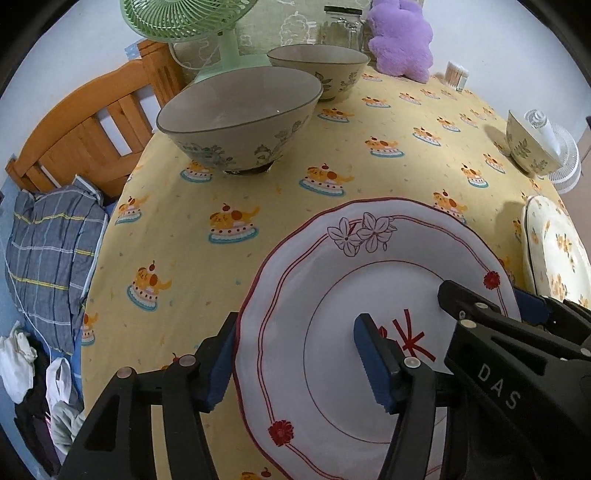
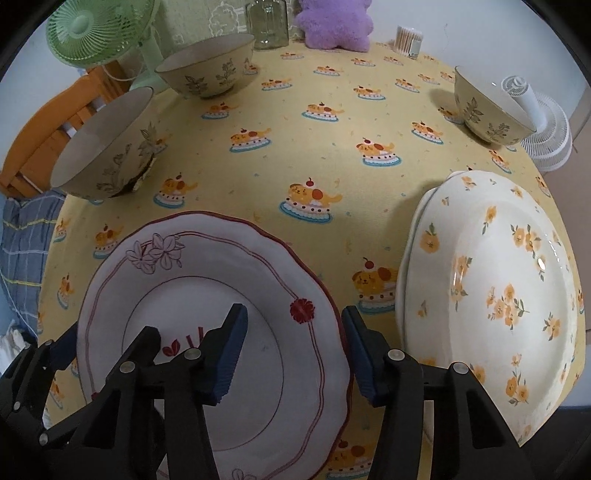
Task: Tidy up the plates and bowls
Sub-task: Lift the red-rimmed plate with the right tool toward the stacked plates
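Note:
A white plate with red trim (image 1: 332, 280) (image 2: 207, 280) lies on the yellow tablecloth near the front edge. My left gripper (image 1: 295, 365) is open, its fingers straddling the plate's left rim. My right gripper (image 2: 293, 354) is open, its fingers straddling the plate's right rim; it also shows in the left wrist view (image 1: 480, 314). A stack of cream plates with orange flowers (image 2: 491, 295) (image 1: 557, 251) lies to the right. Three floral bowls stand farther back: one large at left (image 1: 240, 122) (image 2: 107, 147), one behind it (image 1: 321, 70) (image 2: 207, 66), one at right (image 2: 487, 107) (image 1: 528, 144).
A green fan (image 1: 184, 22), a glass jar (image 2: 266, 22), a purple plush toy (image 2: 332, 22) and a swab box (image 2: 408, 38) stand along the far edge. A white fan (image 2: 546, 129) is at the right. A wooden chair (image 1: 92, 122) and a bed are left of the table.

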Demonstrator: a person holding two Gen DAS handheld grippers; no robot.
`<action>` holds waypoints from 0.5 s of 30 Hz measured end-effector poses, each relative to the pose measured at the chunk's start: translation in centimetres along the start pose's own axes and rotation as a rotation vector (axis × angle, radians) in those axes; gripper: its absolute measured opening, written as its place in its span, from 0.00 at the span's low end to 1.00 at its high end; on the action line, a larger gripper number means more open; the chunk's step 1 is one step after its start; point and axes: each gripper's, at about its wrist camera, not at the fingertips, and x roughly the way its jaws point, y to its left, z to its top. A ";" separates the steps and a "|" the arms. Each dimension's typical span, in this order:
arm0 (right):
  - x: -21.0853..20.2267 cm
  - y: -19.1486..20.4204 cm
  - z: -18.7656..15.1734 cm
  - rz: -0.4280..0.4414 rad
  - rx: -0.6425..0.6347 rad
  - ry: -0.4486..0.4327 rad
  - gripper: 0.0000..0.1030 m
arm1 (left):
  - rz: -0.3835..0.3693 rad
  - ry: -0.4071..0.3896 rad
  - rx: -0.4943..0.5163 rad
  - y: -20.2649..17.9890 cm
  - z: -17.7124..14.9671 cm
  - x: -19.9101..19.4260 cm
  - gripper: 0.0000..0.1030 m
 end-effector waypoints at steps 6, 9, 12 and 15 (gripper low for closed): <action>-0.4 0.2 -0.9 -0.004 0.001 0.026 0.53 | -0.006 0.024 0.018 0.1 -0.7 -0.3 0.62; -0.4 0.3 -1.2 -0.004 0.004 0.030 0.53 | -0.003 0.027 0.017 0.0 -0.8 -0.4 0.61; -0.5 0.3 -1.4 -0.006 0.008 0.040 0.53 | -0.004 0.048 0.016 0.1 -0.9 -0.6 0.61; -1.1 0.6 -1.9 -0.013 0.002 0.046 0.53 | -0.018 0.064 0.012 0.3 -1.2 -1.0 0.61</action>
